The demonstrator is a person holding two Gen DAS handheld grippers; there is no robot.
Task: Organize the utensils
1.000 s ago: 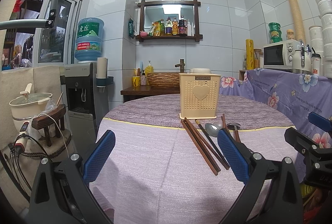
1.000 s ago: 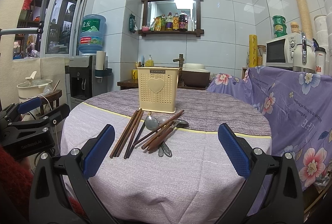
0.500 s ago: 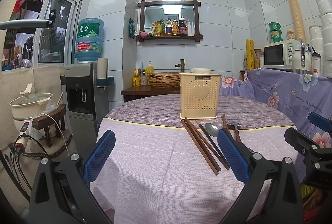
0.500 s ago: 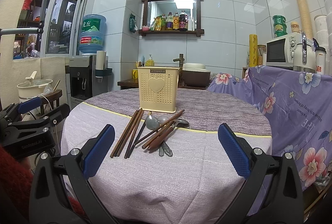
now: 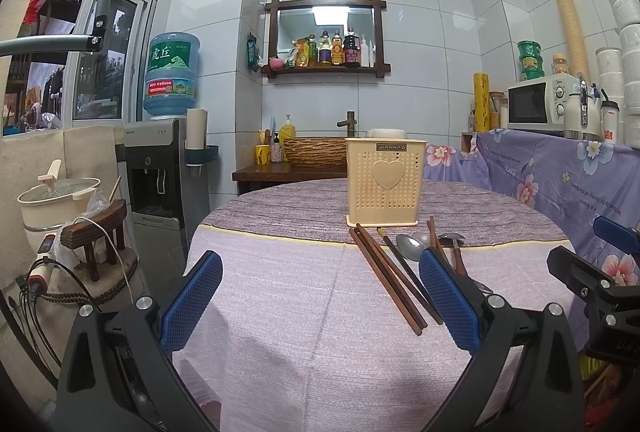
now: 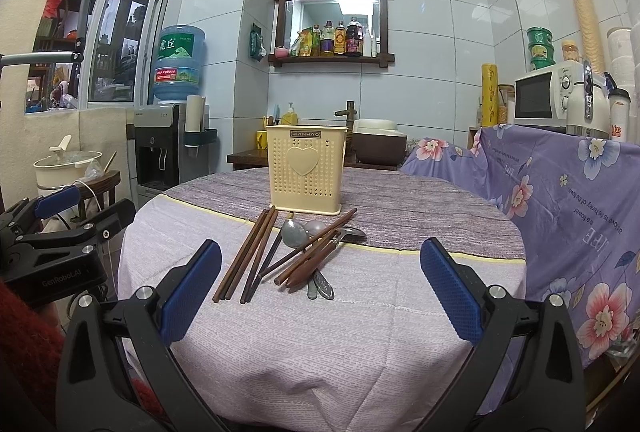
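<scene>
None of the utensils appears to be stowed: nothing sticks up above the rim of the cream perforated plastic utensil holder with a heart on its front (image 6: 306, 169), though its inside is hidden from both cameras. It stands upright on the darker band of the round table draped in a lilac woven cloth (image 6: 320, 336), toward the far side.

Everything to be sorted lies loose on the cloth just in front of the holder. A bundle of long dark-brown wooden chopsticks (image 6: 246, 256) lies roughly parallel on the left, running from the holder's base toward the camera. To its right is a tangle: more brown chopsticks (image 6: 316, 246) crossing diagonally over two metal spoons (image 6: 294, 232), with wooden-handled pieces and flat metal handles poking out below; exactly what those are is hard to tell.

The left gripper (image 5: 320, 302) hangs above the near cloth with its blue-padded jaws spread wide and holding nothing. The right gripper (image 6: 320, 298) is likewise spread wide and holding nothing, facing the pile head-on, well short of it.

I judge the task at its very start: every piece remains to be picked up and dropped into the holder.
</scene>
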